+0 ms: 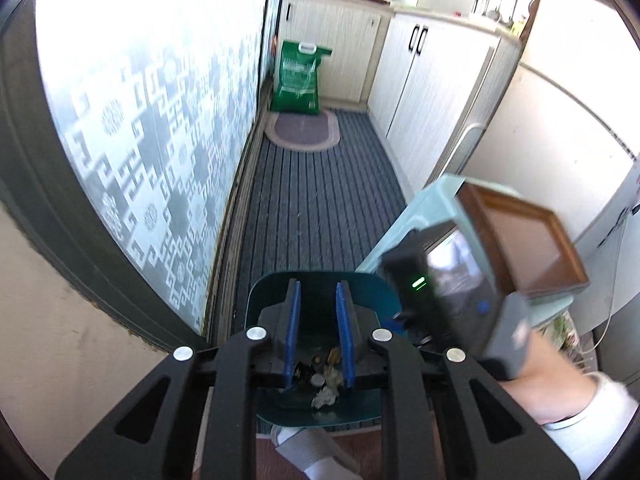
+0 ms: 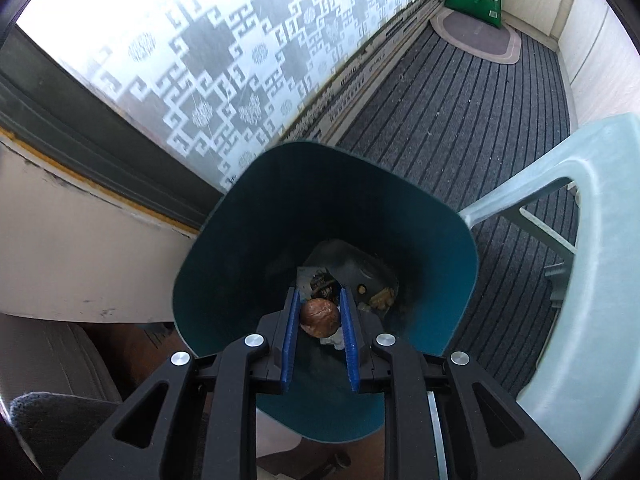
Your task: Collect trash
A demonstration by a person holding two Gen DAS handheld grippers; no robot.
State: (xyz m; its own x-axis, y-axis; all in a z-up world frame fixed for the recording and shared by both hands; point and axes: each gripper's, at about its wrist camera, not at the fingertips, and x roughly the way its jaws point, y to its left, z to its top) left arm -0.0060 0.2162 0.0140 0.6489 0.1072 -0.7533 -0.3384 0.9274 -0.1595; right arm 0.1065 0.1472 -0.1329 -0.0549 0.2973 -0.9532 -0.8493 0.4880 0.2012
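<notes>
A brown nut (image 2: 319, 311) is held between the blue pads of the right gripper (image 2: 319, 309) above the teal trash bin (image 2: 248, 216), while the left gripper (image 1: 317, 296) is held narrowly parted and empty over crumpled scraps (image 1: 326, 394), with a green bag (image 1: 298, 78) at twelve o'clock.

A: Is the bin (image 2: 224, 248) mouth open from above?
B: Yes, though the right gripper (image 2: 318, 314) fills its middle, and scraps (image 2: 382, 298) lie at the bottom.
A: Sides?
B: Patterned glass (image 2: 208, 72) close on the left, chair (image 2: 600, 264) near on the right; striped carpet (image 1: 316, 192) ahead runs free to the green bag (image 1: 298, 78).
</notes>
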